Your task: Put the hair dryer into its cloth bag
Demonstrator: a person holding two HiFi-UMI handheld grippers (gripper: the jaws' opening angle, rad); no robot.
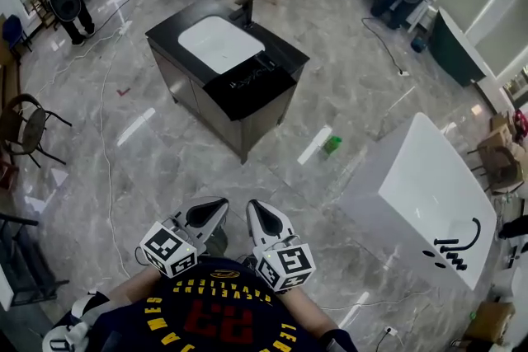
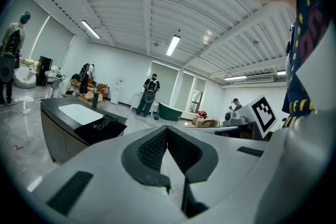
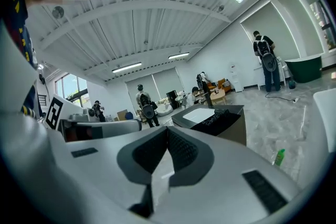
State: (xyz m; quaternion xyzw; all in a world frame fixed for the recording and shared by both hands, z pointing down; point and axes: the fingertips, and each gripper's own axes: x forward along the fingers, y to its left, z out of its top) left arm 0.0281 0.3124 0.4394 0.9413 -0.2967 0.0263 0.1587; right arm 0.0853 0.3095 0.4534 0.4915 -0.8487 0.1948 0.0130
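Left gripper: my left gripper (image 1: 218, 208) sits at the bottom centre of the head view, close against my shirt. In the left gripper view (image 2: 167, 129) its jaws are clenched together with nothing between them.
Right gripper: my right gripper (image 1: 255, 210) is just beside the left, tips pointing up-frame. In the right gripper view (image 3: 167, 131) its jaws are pressed shut and hold nothing.
Cloth bag: a black cloth bag (image 1: 247, 83) lies flat on the near end of the vanity counter, in the upper centre of the head view. It is well apart from both grippers, with bare floor between. It shows at middle left in the left gripper view (image 2: 100, 131) and right of centre in the right gripper view (image 3: 218, 120).
Hair dryer: a small dark item with a tangle like cord (image 1: 264, 60) rests on the bag's far edge. I cannot tell whether this is the dryer.
Vanity counter: a dark cabinet (image 1: 177, 77) stands alone on the floor, with a white basin (image 1: 219, 41) set in its top.
Tap or bottle: a dark upright piece (image 1: 245, 11) is at the counter's far edge. I cannot tell which it is.
Green bottle: a green bottle (image 1: 332, 145) lies on the grey marbled floor, right of the counter (image 3: 279, 157).
White table: a white table (image 1: 429, 185) sits at the right of the head view.
People: several people stand or crouch along the top edge of the head view.
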